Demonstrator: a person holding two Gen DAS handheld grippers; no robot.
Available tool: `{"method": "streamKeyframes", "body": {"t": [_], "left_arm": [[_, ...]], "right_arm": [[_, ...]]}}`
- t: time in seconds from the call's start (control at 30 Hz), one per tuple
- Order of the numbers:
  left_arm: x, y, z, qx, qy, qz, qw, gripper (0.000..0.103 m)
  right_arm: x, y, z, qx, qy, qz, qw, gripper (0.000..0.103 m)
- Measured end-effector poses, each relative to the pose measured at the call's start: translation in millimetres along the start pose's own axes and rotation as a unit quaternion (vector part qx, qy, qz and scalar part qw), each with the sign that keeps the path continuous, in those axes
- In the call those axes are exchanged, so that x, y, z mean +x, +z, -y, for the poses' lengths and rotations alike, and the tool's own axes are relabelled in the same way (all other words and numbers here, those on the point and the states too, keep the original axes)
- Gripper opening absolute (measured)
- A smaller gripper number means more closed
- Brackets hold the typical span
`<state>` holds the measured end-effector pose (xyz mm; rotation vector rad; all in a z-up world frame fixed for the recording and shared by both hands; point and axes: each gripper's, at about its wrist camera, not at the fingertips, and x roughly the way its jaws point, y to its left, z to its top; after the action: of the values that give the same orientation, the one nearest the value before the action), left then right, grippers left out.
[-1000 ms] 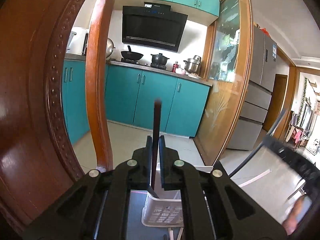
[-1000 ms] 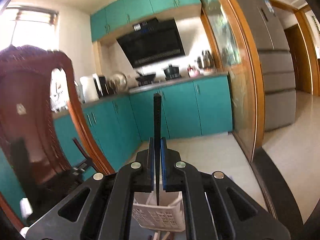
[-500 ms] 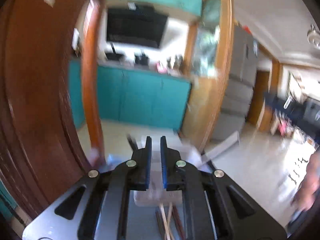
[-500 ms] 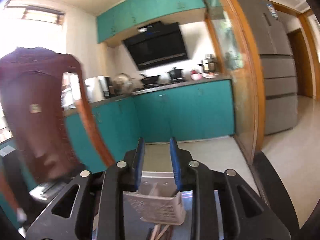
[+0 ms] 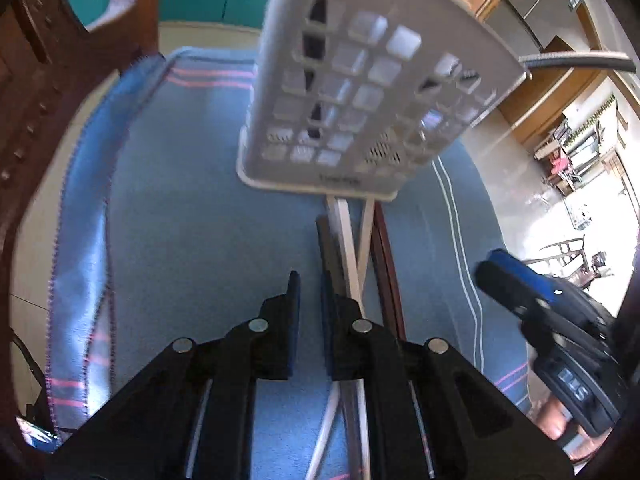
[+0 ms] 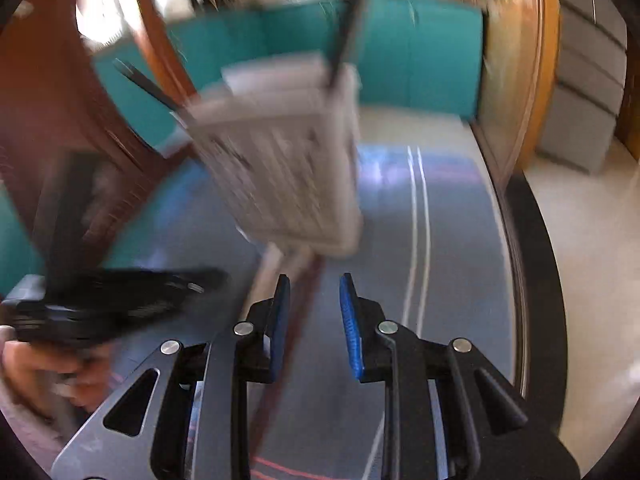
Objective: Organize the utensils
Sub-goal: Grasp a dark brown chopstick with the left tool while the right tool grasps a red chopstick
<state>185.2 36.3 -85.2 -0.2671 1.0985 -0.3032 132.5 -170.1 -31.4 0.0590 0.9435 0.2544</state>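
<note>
**Both claws empty, dropping toward the loose chopsticks**

The desk (image 5: pixel 192 216) is covered by a blue cloth (image 5: pixel 92 168) with pink and white stripes; a carved wooden chair (image 5: pixel 28 92) stands close on its far left. At the far middle stands the white slotted basket (image 5: pixel 360 92), with a dark stick (image 6: pixel 352 16) leaning out of its top right and another out of its left.

Loose chopsticks (image 5: pixel 352 248), pale and dark mixed, lie in a crossed bundle on the cloth, running from the basket's foot toward the near edge.

The left claw (image 5: pixel 306 292) has its fingers a little apart with nothing between them, and hangs just left of the bundle. The right claw (image 6: pixel 314 300) is spread wider, also empty, just right of a dark-red stick; this view is blurred.

The step in hand looks like a fresh pick-up. Next, each claw must straddle one stick only, which is awkward where they cross.

Open cloth lies left and right of the bundle. The two claws sit near each other, and the basket is easy to knock.
</note>
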Motion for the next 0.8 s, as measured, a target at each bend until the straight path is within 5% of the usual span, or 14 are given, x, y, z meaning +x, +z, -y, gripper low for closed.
{"method": "streamKeyframes", "body": {"t": [0.23,0.67,0.7,0.8], "left_arm": [[20,-11,10,0.015,0.018,-0.025,0.9994,0.01],[-4,-13,4,0.013,0.057,0.006,0.9983,0.007],[-4,-14,4,0.014,0.056,0.005,0.9983,0.007],[-6,-11,5,0.015,0.055,0.005,0.9983,0.007]], "right_arm": [[23,3,11,0.044,0.01,-0.042,0.998,0.026],[63,-9,-22,0.023,0.009,-0.08,0.996,0.026],[65,-9,-22,0.026,0.017,-0.08,0.996,0.015],[61,-10,-22,0.031,0.022,-0.074,0.996,0.007]]}}
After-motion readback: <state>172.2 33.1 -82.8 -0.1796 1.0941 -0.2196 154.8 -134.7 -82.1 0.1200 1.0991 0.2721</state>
